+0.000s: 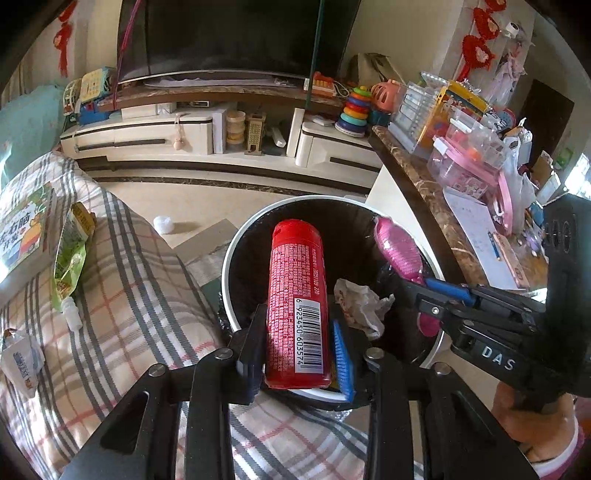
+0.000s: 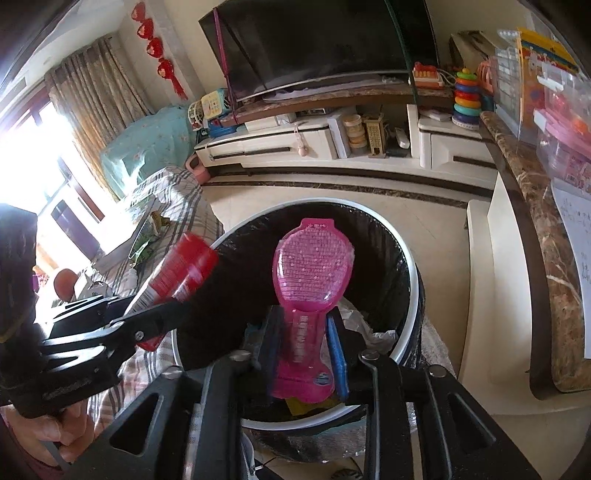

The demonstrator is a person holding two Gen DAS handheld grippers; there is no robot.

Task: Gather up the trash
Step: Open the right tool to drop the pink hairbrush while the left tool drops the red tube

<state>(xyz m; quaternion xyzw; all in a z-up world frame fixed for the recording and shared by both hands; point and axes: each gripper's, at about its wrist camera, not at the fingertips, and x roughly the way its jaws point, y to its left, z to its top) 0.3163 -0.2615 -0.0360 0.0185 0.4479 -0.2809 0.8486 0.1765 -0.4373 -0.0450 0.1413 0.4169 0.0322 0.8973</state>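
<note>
Red bottle (image 1: 297, 306) w/ barcode label sits centre-bottom of the left wrist view, clamped betw. the two fingers of the left claw (image 1: 301, 347) and held over the mouth of the trash bin (image 1: 236, 243), a round bin w/ white rim and black liner filling the lower middle of the frame; in the right wrist view the same bottle (image 2: 184, 269) shows at left-centre, tilted, its top over the bin's (image 2: 415, 295) left edge. Pink plastic pack (image 2: 314, 280), paddle-shaped w/ clear blister front, is centre frame in the right wrist view, pinched at its narrow lower part by the right claw (image 2: 304, 354), also above the bin opening; from the left wrist view the pack (image 1: 399, 247) is right of centre, near the bin's far-right rim. Both claws narrow, each closed on its item. Inside the bin, crumpled white paper (image 1: 364, 302) lies just right of the bottle. Outward: plaid-covered sofa (image 1: 129, 288) takes the left side, w/ a green pouch (image 1: 70, 258) and a book (image 1: 24, 229) at far left. Marble tabletop (image 1: 424, 184) at right carries clear boxes and papers. TV (image 1: 229, 33) and white TV cabinet (image 1: 184, 136) run across the upper part, stacking-ring toy (image 1: 356, 110) upper right of centre
</note>
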